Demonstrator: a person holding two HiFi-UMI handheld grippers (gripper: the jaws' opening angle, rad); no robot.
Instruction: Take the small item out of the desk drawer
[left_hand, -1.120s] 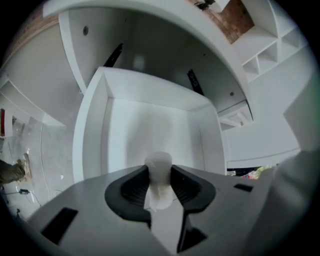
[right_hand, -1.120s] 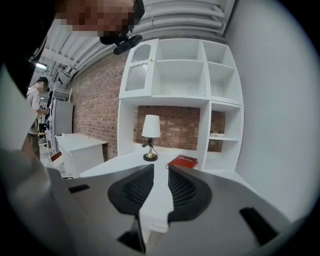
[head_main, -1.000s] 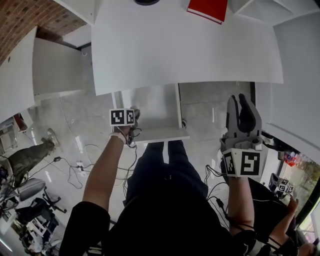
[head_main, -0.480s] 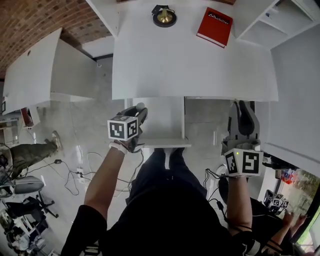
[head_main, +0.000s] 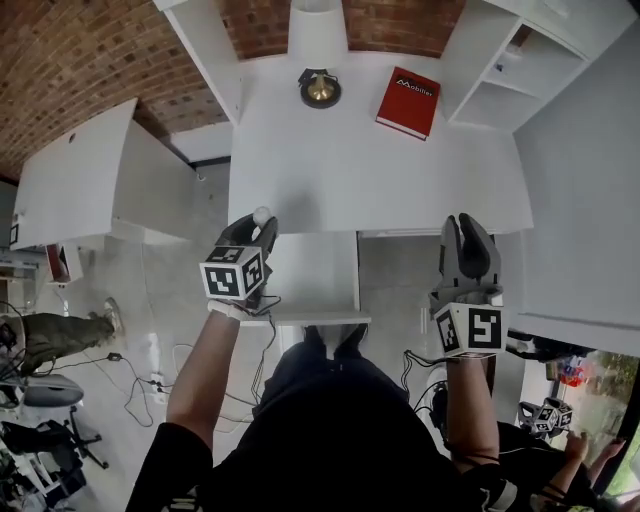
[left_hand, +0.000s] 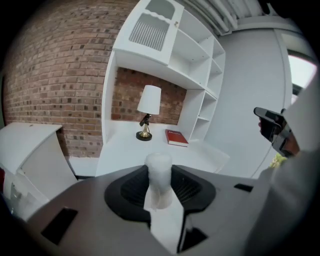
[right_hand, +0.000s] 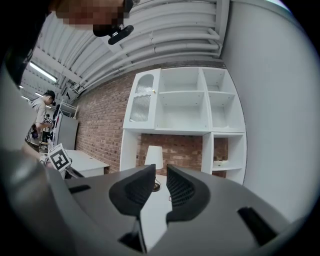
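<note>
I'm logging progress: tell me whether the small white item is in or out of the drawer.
Out. The left gripper has its jaws shut on the white item and holds it up clear of the open drawer.

small item mostly hidden by left gripper, lampshade cropped

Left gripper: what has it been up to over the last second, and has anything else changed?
The left gripper, clamped on the small white item, has risen from the open drawer up to the desk's front edge. The right gripper stays off to the side, its empty jaws closing. The drawer stayed open; the red book and lamp have not moved.
</note>
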